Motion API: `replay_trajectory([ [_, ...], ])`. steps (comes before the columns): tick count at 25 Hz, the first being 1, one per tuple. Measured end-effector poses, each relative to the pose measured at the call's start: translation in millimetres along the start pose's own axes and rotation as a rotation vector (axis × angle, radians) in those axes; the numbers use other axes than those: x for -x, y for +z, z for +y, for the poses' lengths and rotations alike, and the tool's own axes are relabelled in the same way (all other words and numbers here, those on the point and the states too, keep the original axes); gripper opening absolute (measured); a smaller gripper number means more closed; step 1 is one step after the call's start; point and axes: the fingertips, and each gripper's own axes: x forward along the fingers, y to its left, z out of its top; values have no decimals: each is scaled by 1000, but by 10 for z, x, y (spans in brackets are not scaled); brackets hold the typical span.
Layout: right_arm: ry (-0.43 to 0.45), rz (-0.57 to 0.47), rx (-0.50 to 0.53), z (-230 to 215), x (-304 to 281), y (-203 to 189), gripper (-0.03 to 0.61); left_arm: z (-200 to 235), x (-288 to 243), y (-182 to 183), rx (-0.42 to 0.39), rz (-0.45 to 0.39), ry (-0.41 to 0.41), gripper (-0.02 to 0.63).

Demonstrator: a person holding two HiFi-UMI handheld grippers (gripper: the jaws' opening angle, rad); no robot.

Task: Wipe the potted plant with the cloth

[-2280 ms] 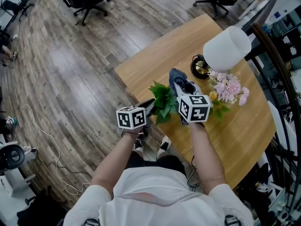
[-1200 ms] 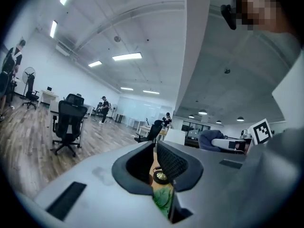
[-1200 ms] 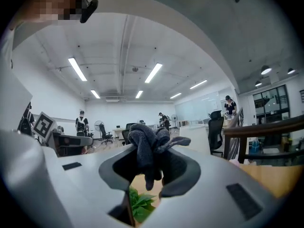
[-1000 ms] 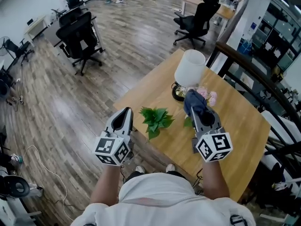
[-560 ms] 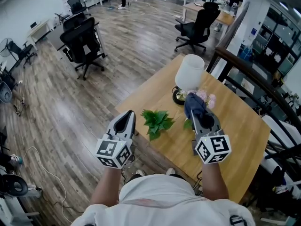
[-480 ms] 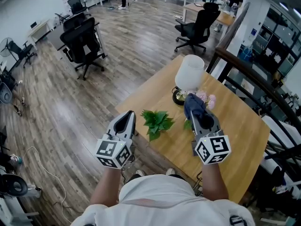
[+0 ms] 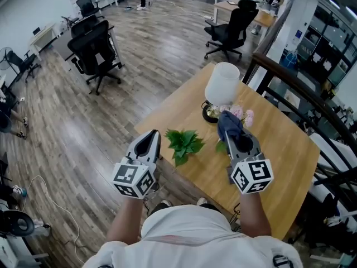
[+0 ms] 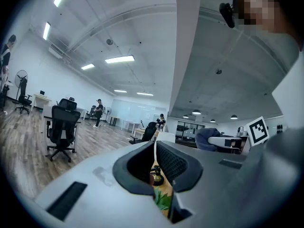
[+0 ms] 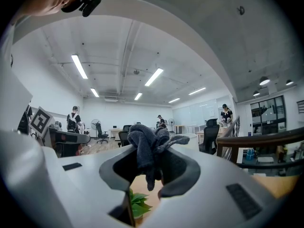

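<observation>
Left tongs (image 7: pixel 152 133) (image 8: pixel 154 149): jaws closed tip to tip with nothing held; only the leaves and the lamp foot show through the hollow behind the tips
Right tongs (image 7: pixel 233 134) (image 9: pixel 149 161): jaws clamped on a bunched dark blue-grey cloth (image 7: pixel 228 120) (image 9: pixel 145 144); the wad stands out past the tips and one tail hangs down between the jaws
Small green leafy potted plant (image 7: pixel 183 144) (image 9: pixel 137 204): on the light wooden surface (image 7: pixel 279 144), between the two tongs and touching neither; the pot is hidden under the leaves
Change from 2.3 s ago: both tongs were at the plant with the cloth against the leaves; both are now drawn back and the foliage stands free
Change from 0.5 s ago: tongs in nearly the same pose
Edges: the plant sits close to the near-left edge of the surface; the left tongs tips lie at that edge, the body over the plank floor
Behind the cloth: white-shaded lamp (image 7: pixel 222 84) and pink flowers (image 7: pixel 242 114), near the wad
Open room: bare wood right of the right tongs up to a dark railing (image 7: pixel 312 102)
</observation>
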Motion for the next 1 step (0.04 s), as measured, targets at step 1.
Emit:
replay_trajectory([
  [1,0,2,0,-6,-3,-11,155,-1,-8,-8,1,2,-1,26],
])
